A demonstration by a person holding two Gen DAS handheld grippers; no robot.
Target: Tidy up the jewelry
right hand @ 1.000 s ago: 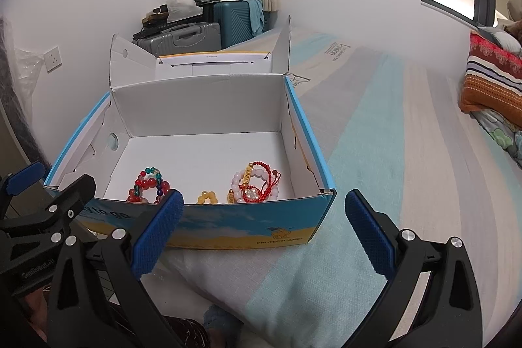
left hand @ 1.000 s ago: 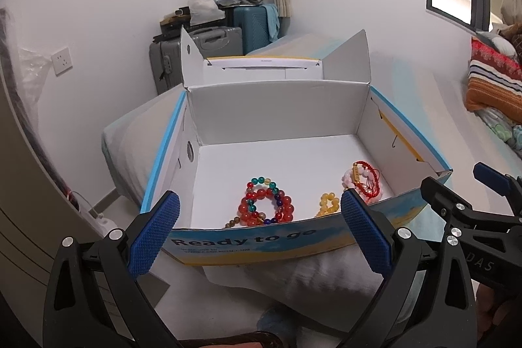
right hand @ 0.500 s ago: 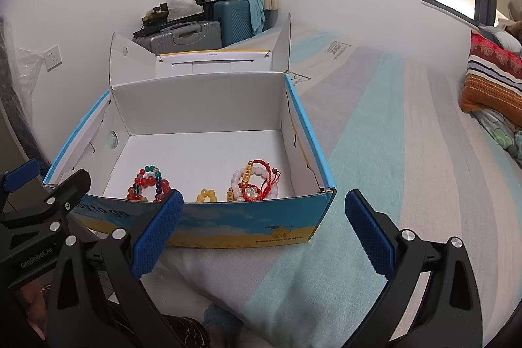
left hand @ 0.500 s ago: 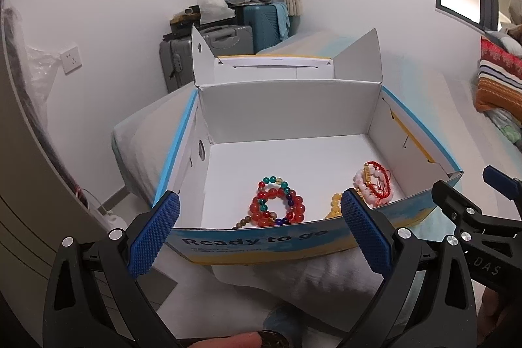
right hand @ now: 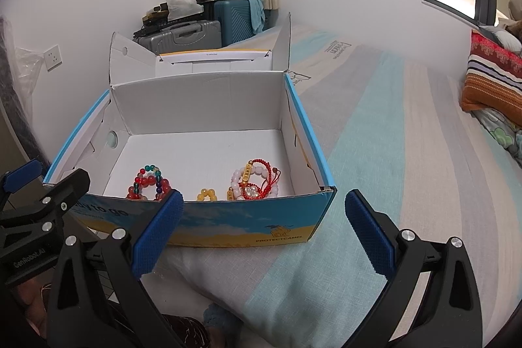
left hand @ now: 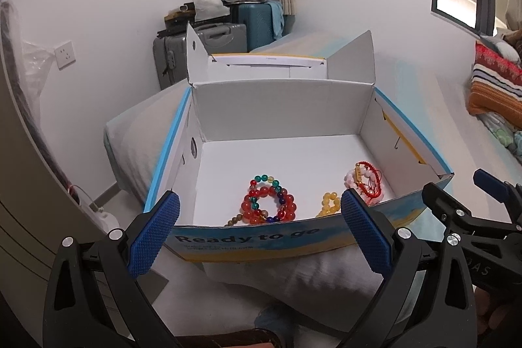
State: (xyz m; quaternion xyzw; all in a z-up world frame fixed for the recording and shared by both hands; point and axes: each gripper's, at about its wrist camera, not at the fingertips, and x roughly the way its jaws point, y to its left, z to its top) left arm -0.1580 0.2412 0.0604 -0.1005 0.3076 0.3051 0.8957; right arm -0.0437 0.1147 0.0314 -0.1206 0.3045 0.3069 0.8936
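Note:
An open white-lined cardboard box with a blue printed front (left hand: 248,245) (right hand: 248,227) stands on the bed. Inside, near the front wall, lie a red, green and blue bead bracelet (left hand: 269,201) (right hand: 148,183), a small yellow bead bracelet (left hand: 329,204) (right hand: 206,194), and a pink bead and red cord bracelet bundle (left hand: 365,181) (right hand: 256,181). My left gripper (left hand: 259,237) is open and empty in front of the box. My right gripper (right hand: 261,235) is open and empty, just before the box's front right.
The bed with a striped teal and grey sheet (right hand: 407,158) stretches right. A striped pillow (right hand: 492,87) lies far right. Suitcases (left hand: 208,38) stand behind the box by the wall. The bed's edge and floor (left hand: 107,194) lie left.
My left gripper has shifted left, so the box sits further right in its view. The right gripper has barely moved. The bracelets have not moved.

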